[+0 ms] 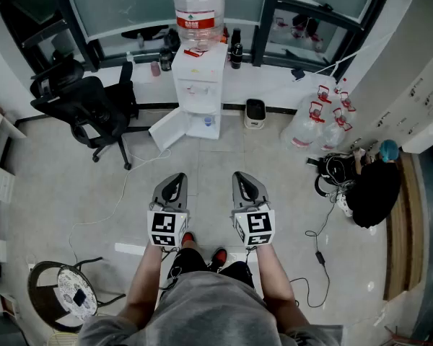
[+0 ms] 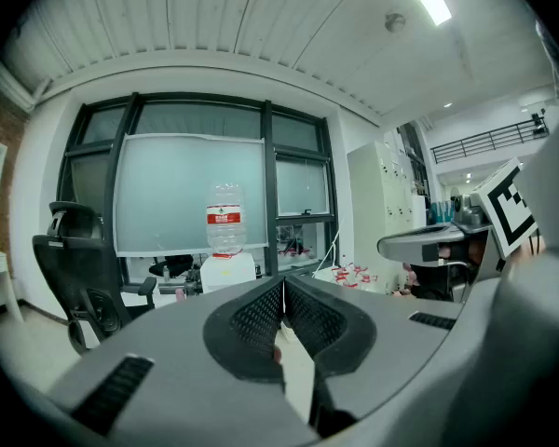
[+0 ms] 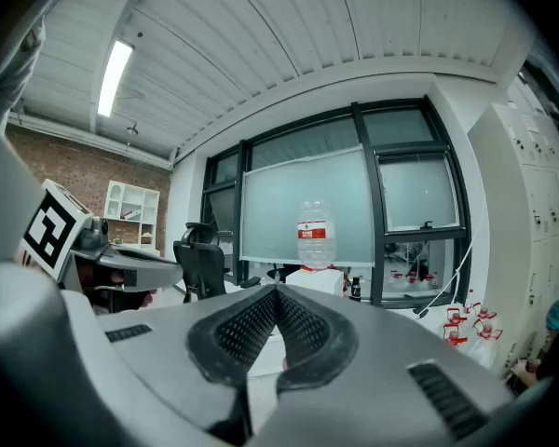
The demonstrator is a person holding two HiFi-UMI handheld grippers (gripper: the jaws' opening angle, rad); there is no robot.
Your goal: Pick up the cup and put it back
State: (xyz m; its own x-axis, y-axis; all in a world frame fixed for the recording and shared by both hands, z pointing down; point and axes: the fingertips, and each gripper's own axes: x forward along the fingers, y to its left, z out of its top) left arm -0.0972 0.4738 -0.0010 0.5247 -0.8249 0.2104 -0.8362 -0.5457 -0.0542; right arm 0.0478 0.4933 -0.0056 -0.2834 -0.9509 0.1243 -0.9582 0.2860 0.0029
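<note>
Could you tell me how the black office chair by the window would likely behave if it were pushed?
The black office chair would probably roll easily: its splayed star base sits on smooth, glossy floor. Pushed high on its tall back, it may swivel or tip slightly rather than travel straight.

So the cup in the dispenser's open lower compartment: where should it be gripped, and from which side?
Across its side wall, coming in level from the front. The cup sits inside the water dispenser, in its lower compartment, whose door is swung aside, so probably only the front is free. It is too small here to show any handle.
</note>
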